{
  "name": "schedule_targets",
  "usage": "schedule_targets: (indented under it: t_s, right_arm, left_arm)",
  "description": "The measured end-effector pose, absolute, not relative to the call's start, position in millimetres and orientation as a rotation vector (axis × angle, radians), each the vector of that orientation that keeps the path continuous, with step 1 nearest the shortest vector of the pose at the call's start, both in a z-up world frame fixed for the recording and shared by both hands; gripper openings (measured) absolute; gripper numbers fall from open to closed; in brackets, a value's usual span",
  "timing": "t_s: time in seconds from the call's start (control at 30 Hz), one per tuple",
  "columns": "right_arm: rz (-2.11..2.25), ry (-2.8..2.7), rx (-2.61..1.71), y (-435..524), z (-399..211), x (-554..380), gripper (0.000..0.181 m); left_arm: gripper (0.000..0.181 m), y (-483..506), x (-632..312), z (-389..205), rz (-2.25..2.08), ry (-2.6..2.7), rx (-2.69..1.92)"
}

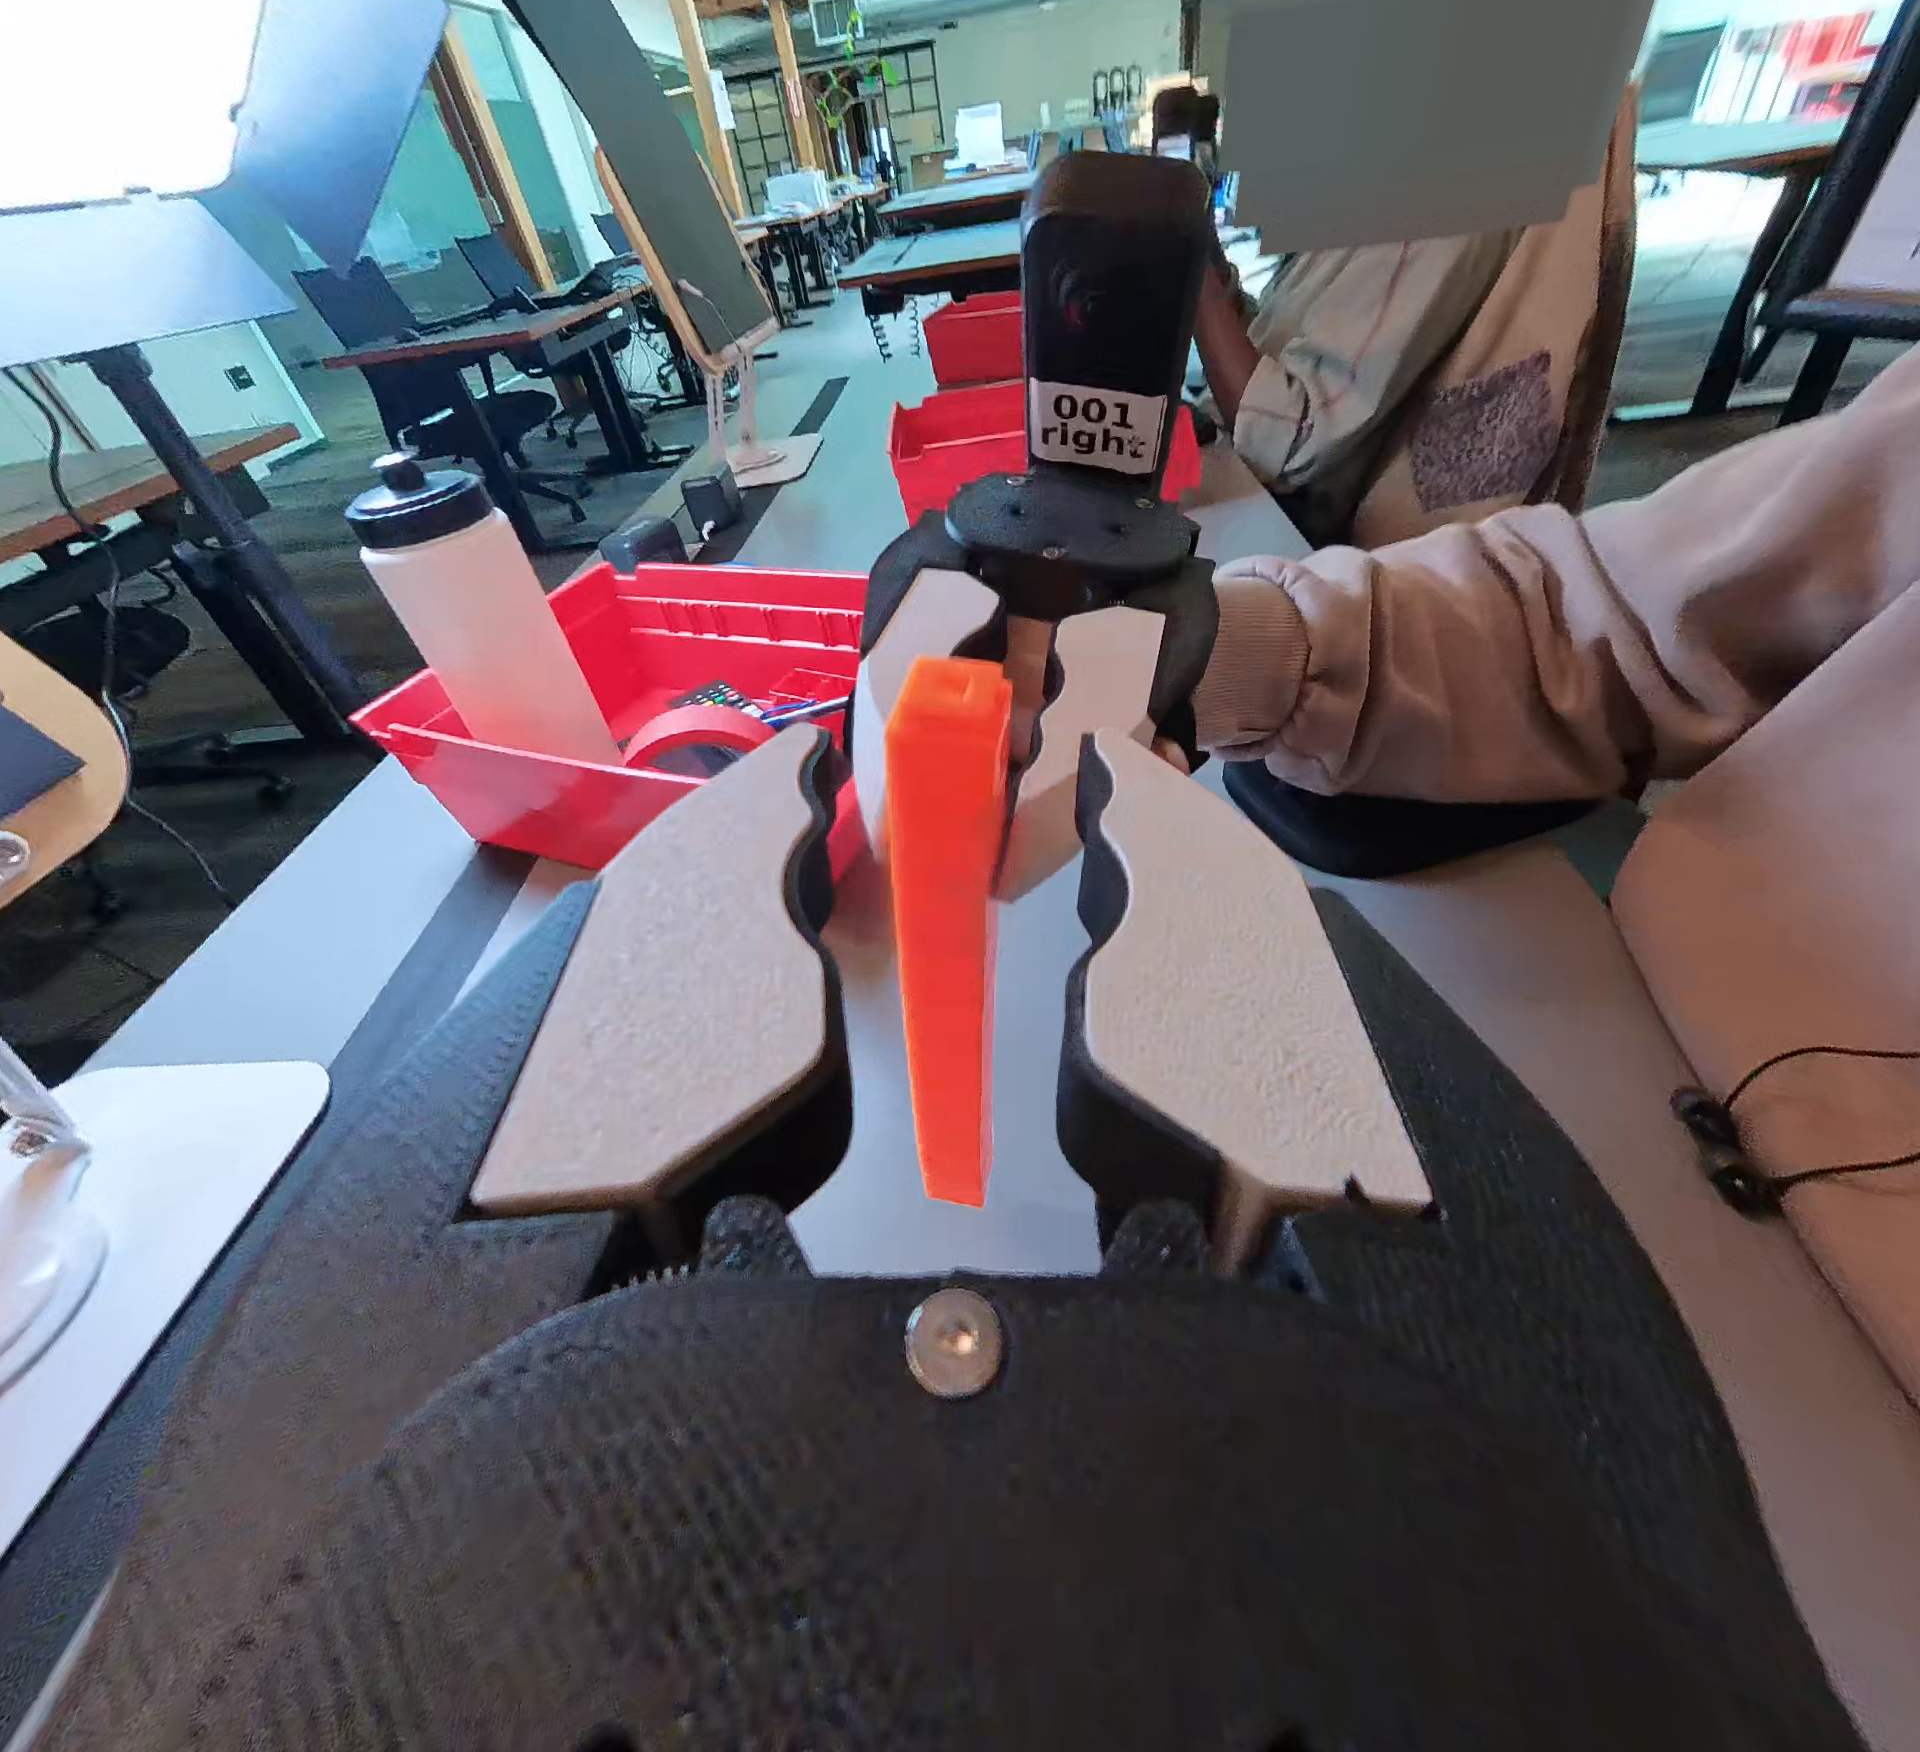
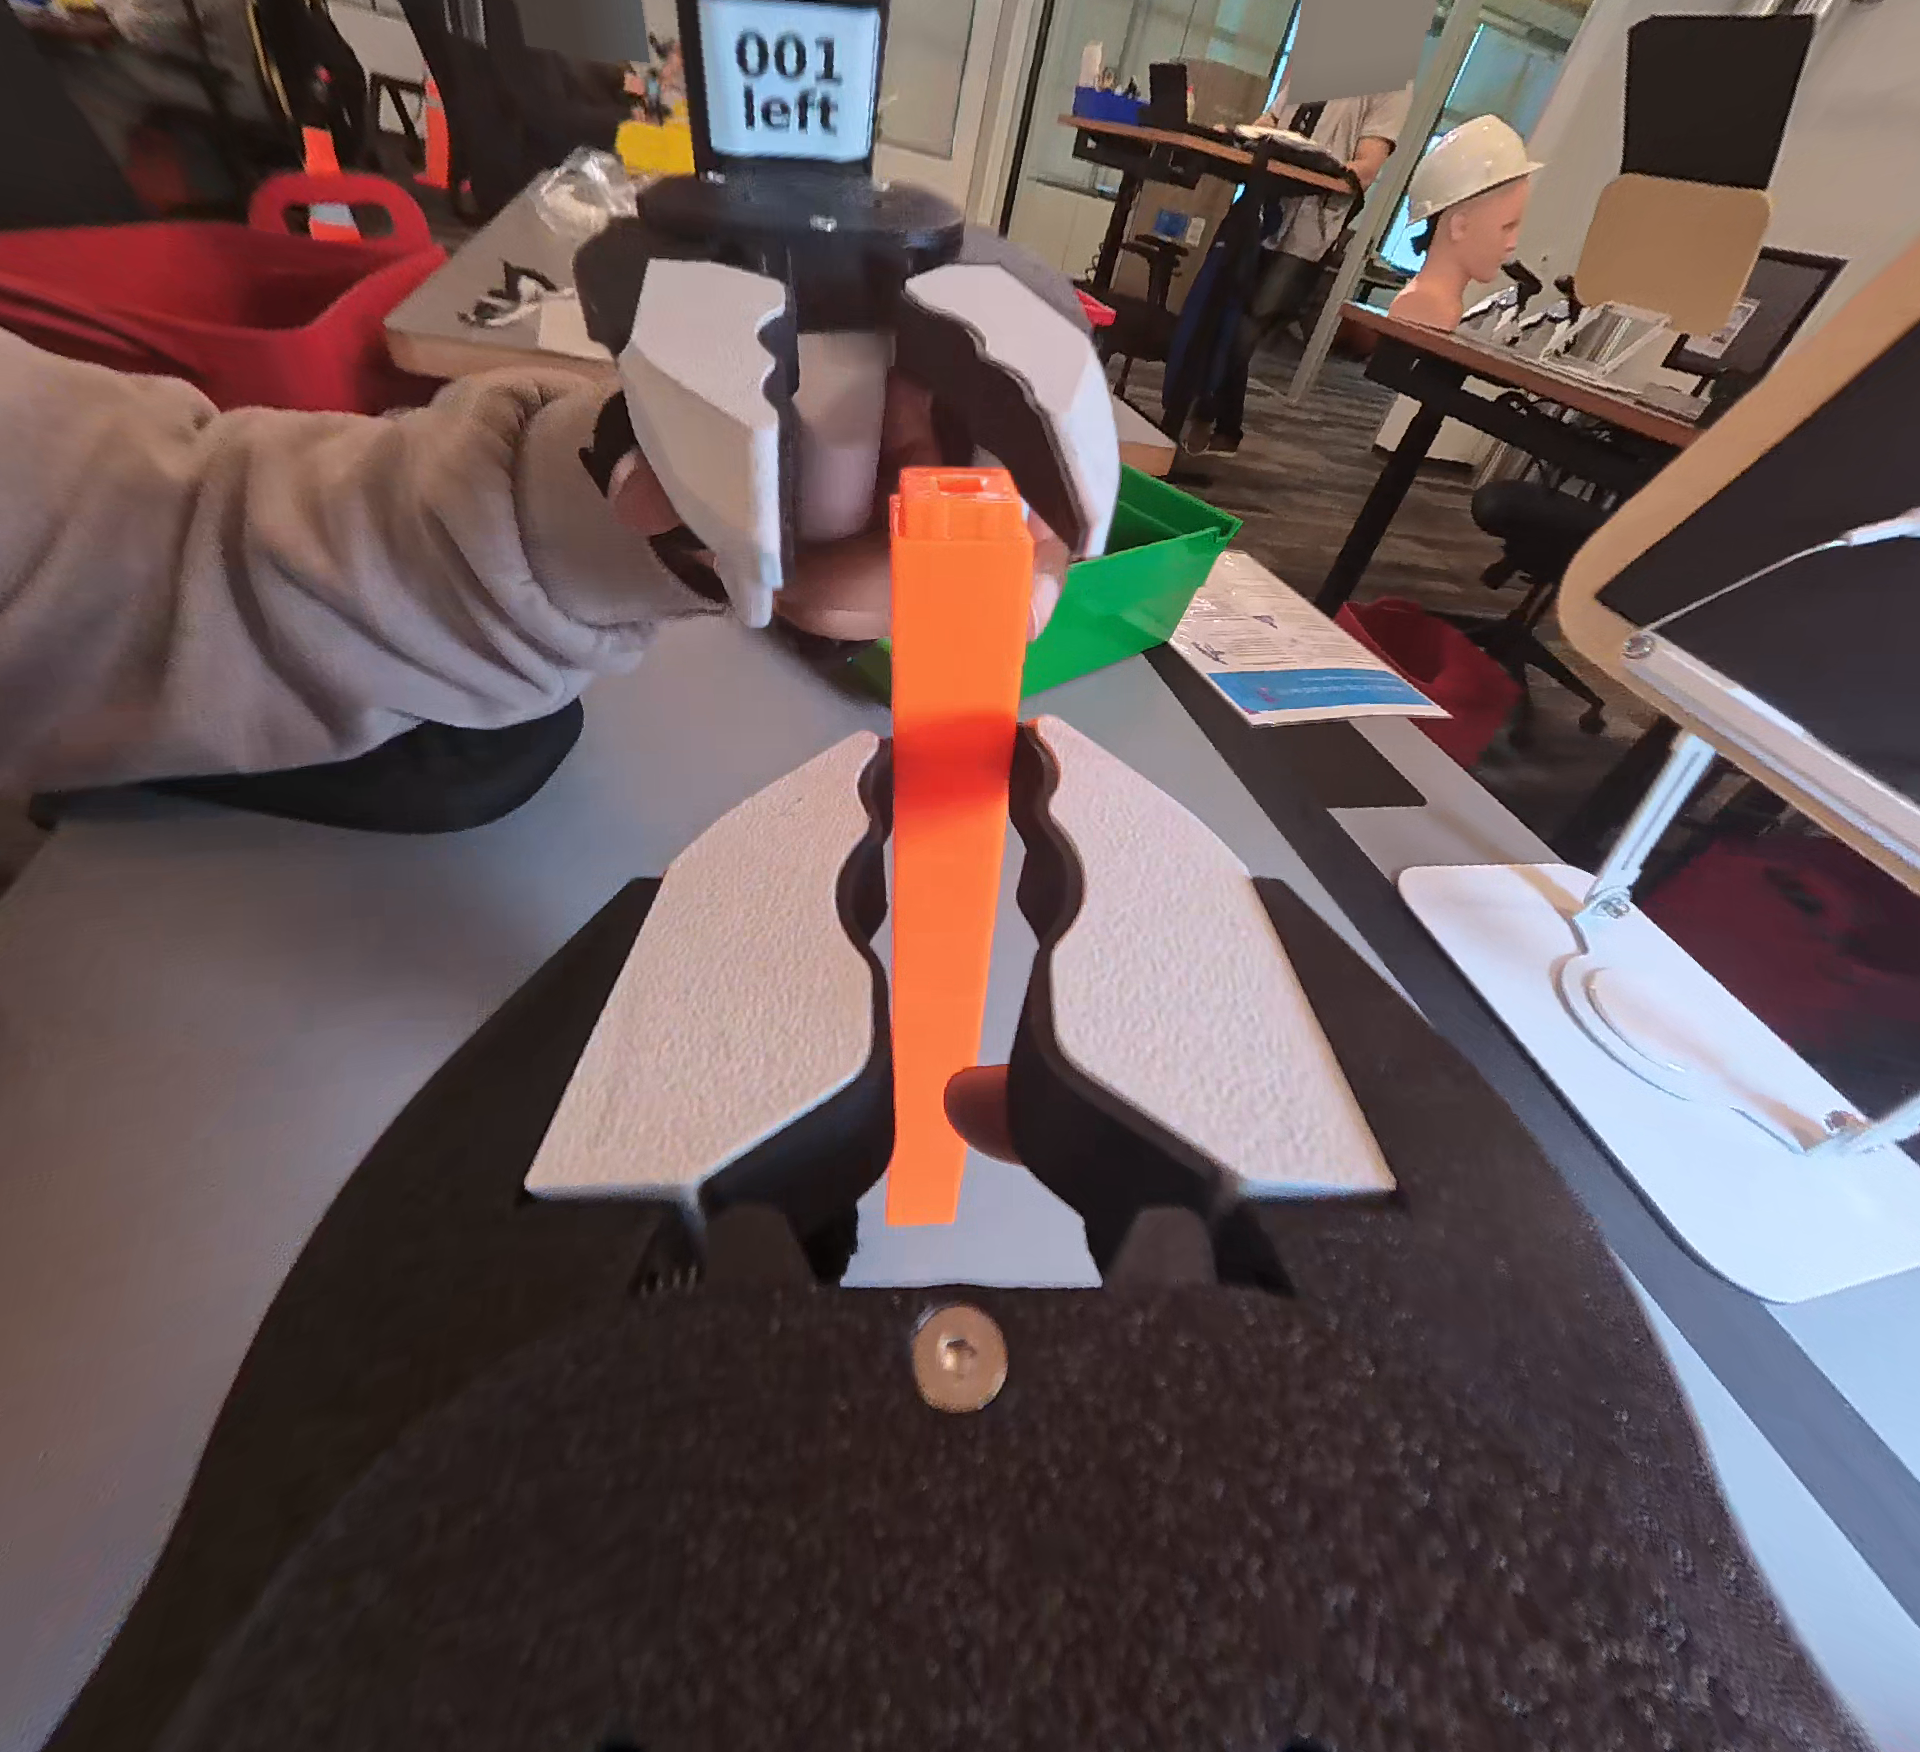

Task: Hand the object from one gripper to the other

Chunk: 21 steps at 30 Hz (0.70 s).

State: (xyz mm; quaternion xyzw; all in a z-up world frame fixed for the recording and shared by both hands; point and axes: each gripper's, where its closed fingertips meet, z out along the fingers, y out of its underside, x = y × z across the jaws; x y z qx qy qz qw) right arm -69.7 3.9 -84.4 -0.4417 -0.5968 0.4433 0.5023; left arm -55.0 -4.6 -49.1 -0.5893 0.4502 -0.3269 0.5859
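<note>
A long orange bar (image 1: 945,975) runs lengthwise between both grippers above the grey table (image 1: 312,923). In the left wrist view, my left gripper (image 1: 956,757) is open, with a gap on each side of the bar. My right gripper (image 1: 951,850) faces it and grips the bar's far part. In the right wrist view, my right gripper (image 2: 956,746) is shut on the orange bar (image 2: 945,923), fingertips pressed on both sides. The left gripper (image 2: 925,570) stands opposite with its jaws spread around the bar's far end.
A red bin (image 1: 520,767) holds a white bottle (image 1: 468,622) and a red tape roll (image 1: 686,736). A green bin (image 2: 1132,580) and papers (image 2: 1299,663) lie behind. A white lamp base (image 2: 1662,1079) stands at the table's edge. A person's sleeve (image 1: 1455,642) rests on the table. My two grippers' fingertips are within a few centimetres of each other.
</note>
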Motion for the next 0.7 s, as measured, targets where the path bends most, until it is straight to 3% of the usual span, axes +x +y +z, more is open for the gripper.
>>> schedule_targets:
  t_s: [0.1,0.27,0.37,0.5,0.7]
  right_arm:
    - [1.016,-1.477,-1.049,-3.0,-88.7,-75.0,0.021]
    - [1.165,-1.304,-1.131,8.5,-64.5,-67.8,0.032]
    - [1.526,-1.247,-1.317,8.0,-64.7,-63.0,0.046]
    - [2.156,-0.973,-1.408,2.8,-52.3,-61.7,0.045]
    - [2.396,-0.811,-1.346,-18.8,-29.9,-71.0,0.057]
  left_arm:
    - [0.024,-4.9,-46.8,-59.8,-0.637,1.127,-1.421]
    - [0.022,-9.9,-50.9,-35.4,-0.340,1.152,-1.281]
    - [0.022,-15.1,-60.4,-14.6,-0.161,1.134,-1.165]
    - [0.022,-24.5,-68.0,3.9,0.150,1.147,-0.971]
    - [0.022,-34.7,-46.5,-6.7,0.521,1.274,-0.742]
